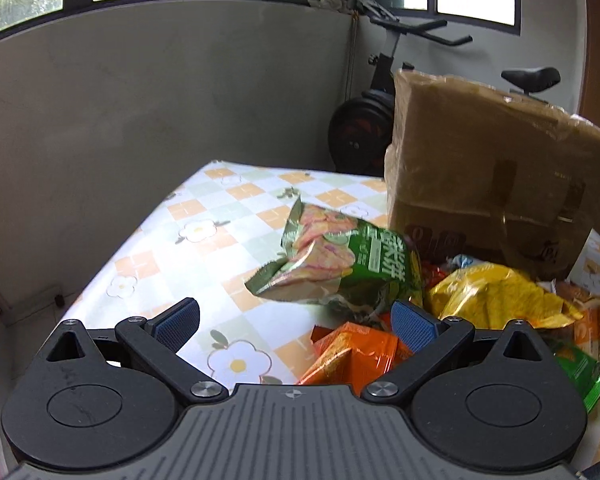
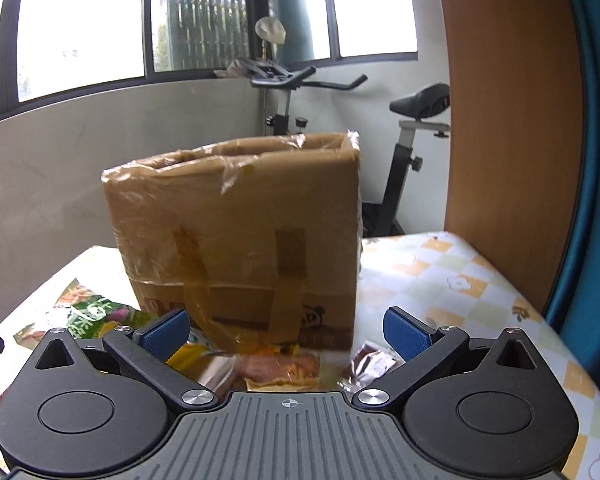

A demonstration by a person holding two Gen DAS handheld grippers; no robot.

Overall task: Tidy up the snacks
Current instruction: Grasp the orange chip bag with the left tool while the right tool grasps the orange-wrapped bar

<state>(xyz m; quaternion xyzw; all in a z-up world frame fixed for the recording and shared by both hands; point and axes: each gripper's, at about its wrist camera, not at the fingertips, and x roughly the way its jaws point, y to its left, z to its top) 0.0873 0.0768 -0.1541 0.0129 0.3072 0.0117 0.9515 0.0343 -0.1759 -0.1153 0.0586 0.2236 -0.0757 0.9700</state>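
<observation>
Table (image 1: 204, 216) under a checked orange, green and white cloth with flower prints, near-left corner and left edge in plain sight from the left wrist, bare cloth running from that edge across to the snack pile. Left gripper (image 1: 296, 320) held low over the cloth, jaws spread wide, nothing between the blue pads (image 1: 178, 322). Green snack bag (image 1: 340, 260) lying crumpled just ahead of that gripper, tilted, one corner lifted off the cloth. Orange packet (image 1: 356, 356) beside the right-hand pad, yellow bag (image 1: 496, 296) further right, both touching neighbouring packets in a loose heap against the foot of the cardboard box (image 1: 492, 176). Box upright, taped, top open with plastic film along the rim, standing towards the far right of the table. Right gripper (image 2: 286, 334) facing the box front at close range, jaws likewise wide apart and empty. Brown wrapped snacks (image 2: 284, 368) on the cloth between those fingers and the box base, a darker wrapper (image 2: 370, 360) just to their right; contact with the box cannot be told. Open cloth to the right of the box up to the table's right edge, wooden panel (image 2: 508, 120) and blue curtain (image 2: 596, 200) close beyond it. Grey wall (image 1: 160, 92) below dark-framed windows behind the table, exercise bike (image 2: 412, 120) in the corner behind the box.
</observation>
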